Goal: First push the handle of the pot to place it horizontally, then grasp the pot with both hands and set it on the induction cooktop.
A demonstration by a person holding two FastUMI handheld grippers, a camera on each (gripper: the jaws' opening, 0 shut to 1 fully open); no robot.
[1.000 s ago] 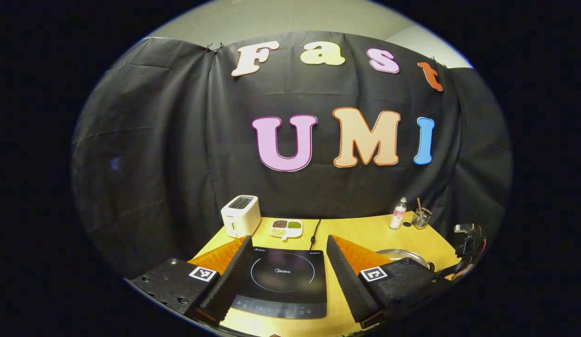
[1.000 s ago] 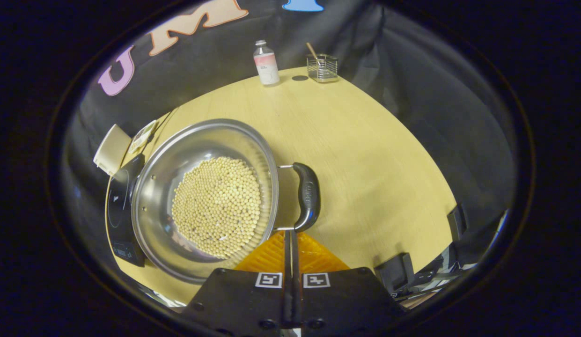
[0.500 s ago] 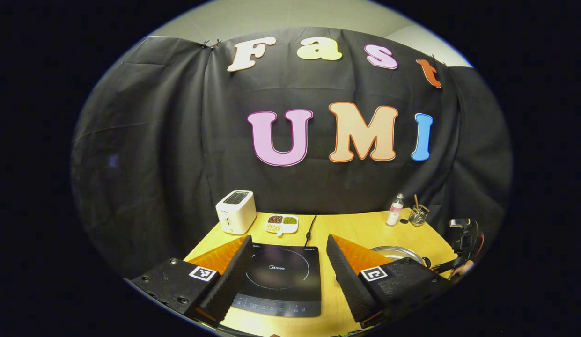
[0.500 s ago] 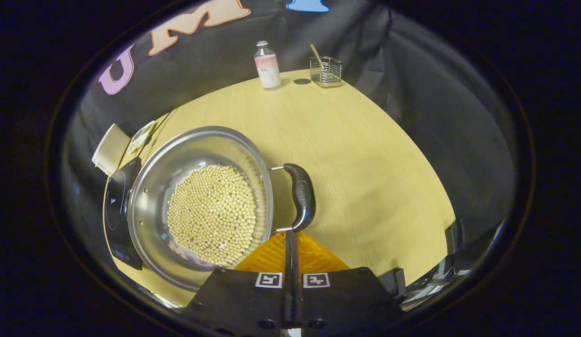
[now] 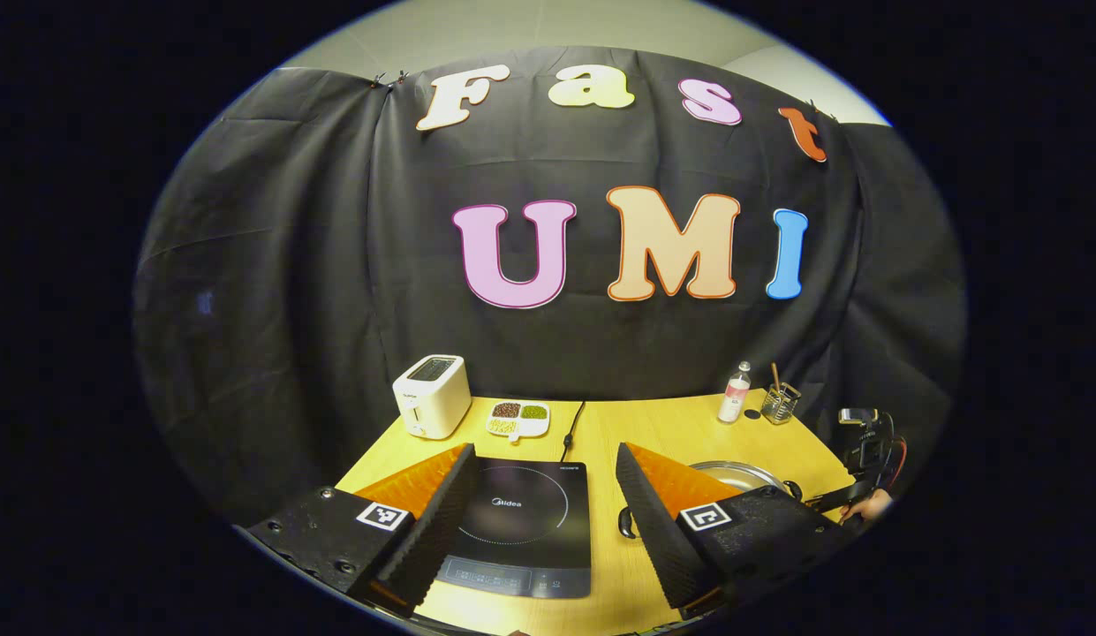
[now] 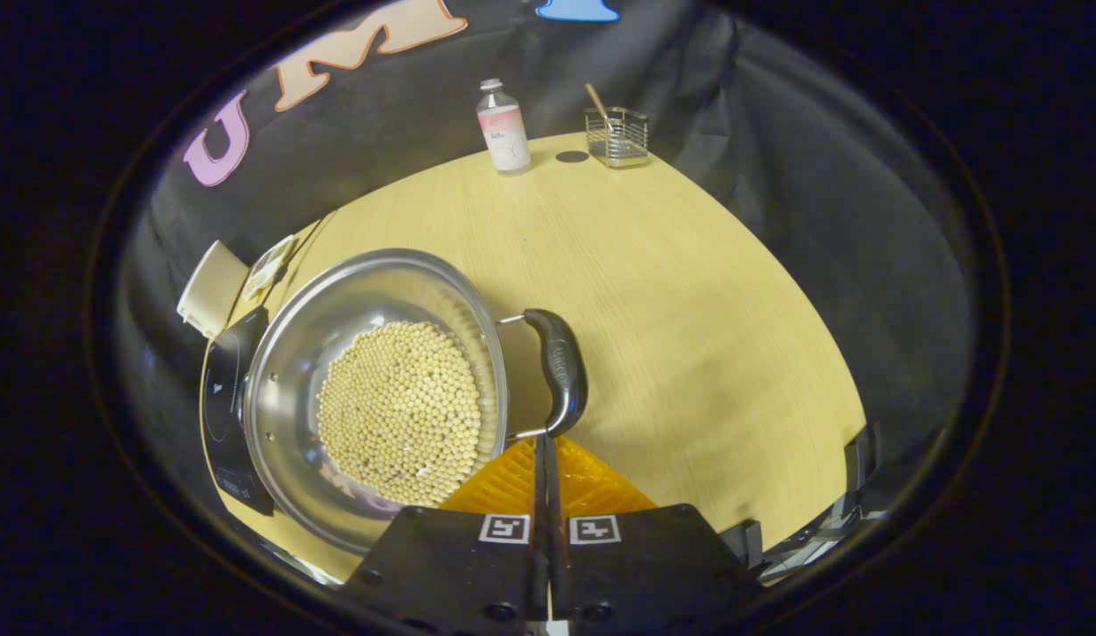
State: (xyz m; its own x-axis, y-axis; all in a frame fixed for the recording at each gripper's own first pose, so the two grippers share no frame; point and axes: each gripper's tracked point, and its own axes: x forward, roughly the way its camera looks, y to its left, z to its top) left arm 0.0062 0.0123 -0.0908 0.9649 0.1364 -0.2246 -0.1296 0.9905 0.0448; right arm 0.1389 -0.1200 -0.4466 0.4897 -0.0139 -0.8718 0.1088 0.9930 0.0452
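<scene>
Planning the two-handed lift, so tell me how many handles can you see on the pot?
2. One black handle sits on the pot side nearest the right tool; the other shows beside the induction cooktop in the left gripper view.

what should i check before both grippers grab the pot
1. Right gripper shut, tips at the pot's near handle: ok.
2. Handle lying flat: cannot tell.
3. Left gripper open: ok.
4. Left gripper at the pot's other handle: not ok, it hangs over the cooktop.
5. Cooktop bare for the pot: ok.
6. Beans level, below the rim: ok.
</scene>
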